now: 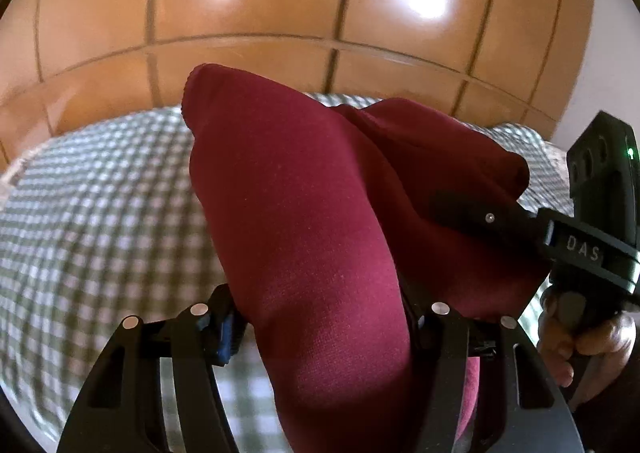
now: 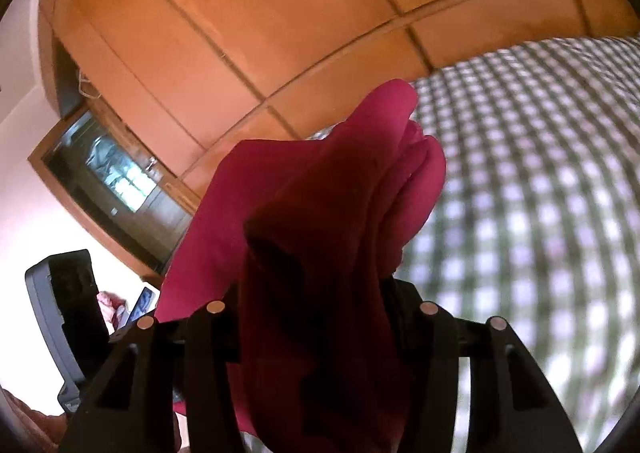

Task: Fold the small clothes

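A dark red garment (image 1: 300,193) hangs bunched above a green-and-white checked bedspread (image 1: 100,213). My left gripper (image 1: 320,313) is shut on one part of it, and the cloth fills the gap between the jaws and drapes over them. At the right of the left wrist view, a finger (image 1: 480,217) of the right gripper presses into the same cloth, with a hand (image 1: 580,337) on its handle. In the right wrist view my right gripper (image 2: 316,305) is shut on a thick fold of the garment (image 2: 320,193), which hides its fingertips.
The bedspread (image 2: 540,193) spreads under both grippers. Behind it stands a glossy orange-brown panelled wardrobe (image 1: 260,13). A dark glass-fronted cabinet (image 2: 112,173) sits by a white wall. The left gripper's body (image 2: 64,317) shows at the lower left of the right wrist view.
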`<state>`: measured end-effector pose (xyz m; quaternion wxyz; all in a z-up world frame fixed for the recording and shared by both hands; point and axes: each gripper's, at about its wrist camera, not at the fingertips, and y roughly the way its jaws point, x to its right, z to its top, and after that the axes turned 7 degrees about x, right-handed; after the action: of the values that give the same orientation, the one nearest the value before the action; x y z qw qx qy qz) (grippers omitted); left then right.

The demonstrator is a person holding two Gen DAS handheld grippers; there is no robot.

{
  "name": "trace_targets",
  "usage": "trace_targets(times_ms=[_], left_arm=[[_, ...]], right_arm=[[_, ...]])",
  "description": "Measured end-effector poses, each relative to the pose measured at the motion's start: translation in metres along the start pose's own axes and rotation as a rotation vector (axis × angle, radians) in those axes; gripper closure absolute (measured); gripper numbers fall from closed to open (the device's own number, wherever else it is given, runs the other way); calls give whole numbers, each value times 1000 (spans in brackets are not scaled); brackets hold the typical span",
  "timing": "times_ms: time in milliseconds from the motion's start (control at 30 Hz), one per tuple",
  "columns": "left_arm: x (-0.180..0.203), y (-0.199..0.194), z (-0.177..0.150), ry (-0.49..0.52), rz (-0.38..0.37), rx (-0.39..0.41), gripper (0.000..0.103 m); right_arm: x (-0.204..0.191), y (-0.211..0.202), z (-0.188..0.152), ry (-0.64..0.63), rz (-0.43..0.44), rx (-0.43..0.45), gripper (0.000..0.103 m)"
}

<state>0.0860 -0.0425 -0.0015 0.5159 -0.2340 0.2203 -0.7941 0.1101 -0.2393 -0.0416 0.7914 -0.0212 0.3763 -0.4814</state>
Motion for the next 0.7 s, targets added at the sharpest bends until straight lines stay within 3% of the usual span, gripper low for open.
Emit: trace_targets(times_ms=[200, 467, 567, 600, 633, 700], left_arm=[[-34, 22, 22, 13, 71, 52, 43], [-53, 84, 53, 150, 183, 120, 43], [-76, 114, 49, 88, 195, 56, 42], [-82, 125, 45, 57, 200, 17, 41], [-90, 133, 40, 22, 202, -13, 35], [-107, 135, 30, -79, 169, -1, 23]], right_arm=[[-17, 56, 15, -48, 32, 13, 54], [-12, 127, 40, -108, -37, 50, 54], [-1, 155, 38, -137, -92, 7, 49], [6, 162, 34, -137, -123, -13, 42], [16, 172, 28, -116, -173, -41, 34], [30, 172, 26, -51, -155, -47, 33]])
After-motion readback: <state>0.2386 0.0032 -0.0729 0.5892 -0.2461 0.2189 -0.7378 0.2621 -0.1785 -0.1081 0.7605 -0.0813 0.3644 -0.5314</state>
